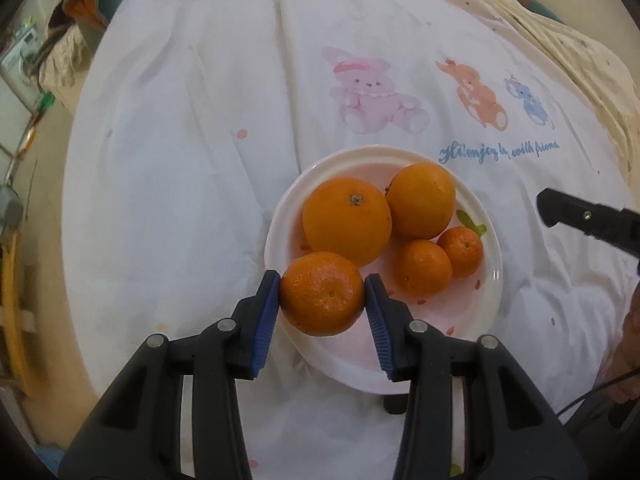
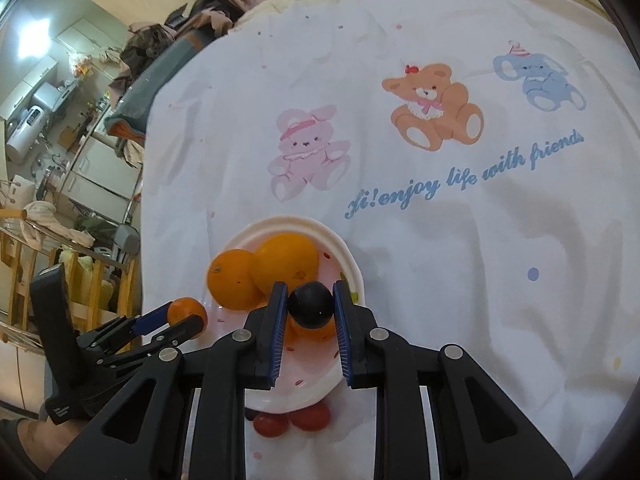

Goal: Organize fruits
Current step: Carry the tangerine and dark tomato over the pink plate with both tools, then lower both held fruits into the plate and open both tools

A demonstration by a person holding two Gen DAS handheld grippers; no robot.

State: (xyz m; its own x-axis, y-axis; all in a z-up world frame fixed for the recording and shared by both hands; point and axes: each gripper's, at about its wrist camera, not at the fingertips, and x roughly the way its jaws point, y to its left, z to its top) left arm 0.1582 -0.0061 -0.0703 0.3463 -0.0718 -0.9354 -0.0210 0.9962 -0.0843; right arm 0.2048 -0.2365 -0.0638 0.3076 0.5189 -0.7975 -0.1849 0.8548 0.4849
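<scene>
**White cloth, pink plate, fruit in both grips**

White printed cloth [image 1: 192, 128] with a pink rabbit, an orange bear, a blue elephant and a line of blue script covers the surface ahead of both tools; whether a table or a bed lies under it I cannot tell.

On it, right under the fingertips of both tools, sits the pale pink plate [image 1: 486, 292]. Beyond the left hand-held gripper [image 1: 322, 294] two large oranges [image 1: 346, 220] lie touching at the far side of the plate, and to their right two small mandarins [image 1: 422, 266] rest side by side, also touching.

The left hand-held gripper is clamped on a third mandarin [image 1: 322, 294], its blue pads pressing the fruit from both sides over the plate's near left edge.

The right hand-held gripper [image 2: 311, 306] is clenched on a dark round fruit [image 2: 311, 306], probably a plum, held above the plate's middle with the oranges just beyond it.

Below that gripper, at the plate's near rim, two small red fruits [image 2: 290, 420] lie on the cloth, partly tucked under the plate's edge.
</scene>
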